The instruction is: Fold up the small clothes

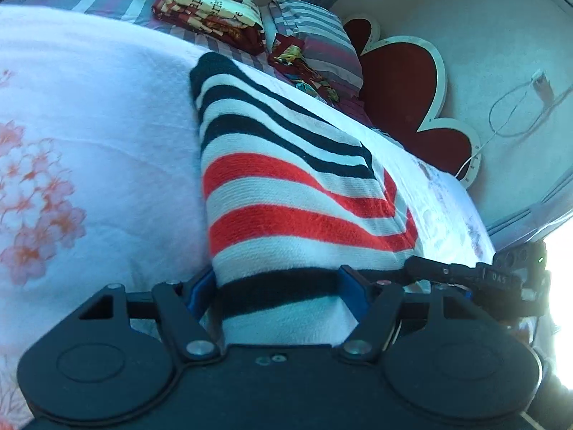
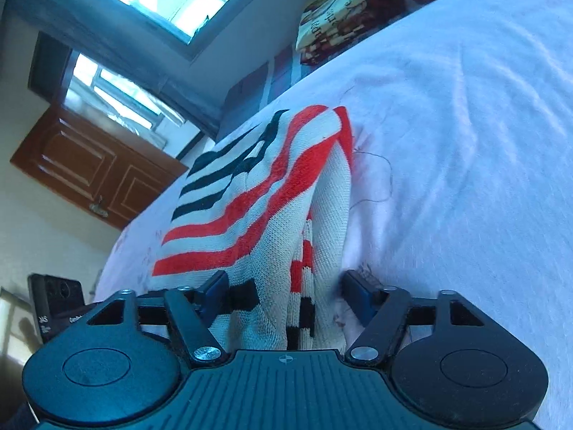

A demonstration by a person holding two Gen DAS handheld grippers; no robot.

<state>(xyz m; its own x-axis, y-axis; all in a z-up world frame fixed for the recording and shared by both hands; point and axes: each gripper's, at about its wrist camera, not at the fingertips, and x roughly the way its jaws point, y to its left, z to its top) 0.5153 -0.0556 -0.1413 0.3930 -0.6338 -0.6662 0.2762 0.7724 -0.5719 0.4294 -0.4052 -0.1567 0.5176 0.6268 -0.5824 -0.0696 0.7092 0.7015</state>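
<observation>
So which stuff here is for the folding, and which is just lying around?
For the job:
- striped knitted garment
- left gripper, jaws around its edge
- right gripper, jaws around its edge
- white floral blanket it lies on

Just lying about:
- folded printed blanket
- striped pillow
- red flower-shaped headboard
- white cable

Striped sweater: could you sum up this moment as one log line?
step: folding | item: striped sweater on white blanket | left fingers: astride near edge | right fingers: astride bunched edge | grip: unclear

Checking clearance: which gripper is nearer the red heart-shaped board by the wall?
Right, probably: the right gripper sits on the red heart-shaped board's side of the striped knit garment, the left gripper farther across it.
</observation>
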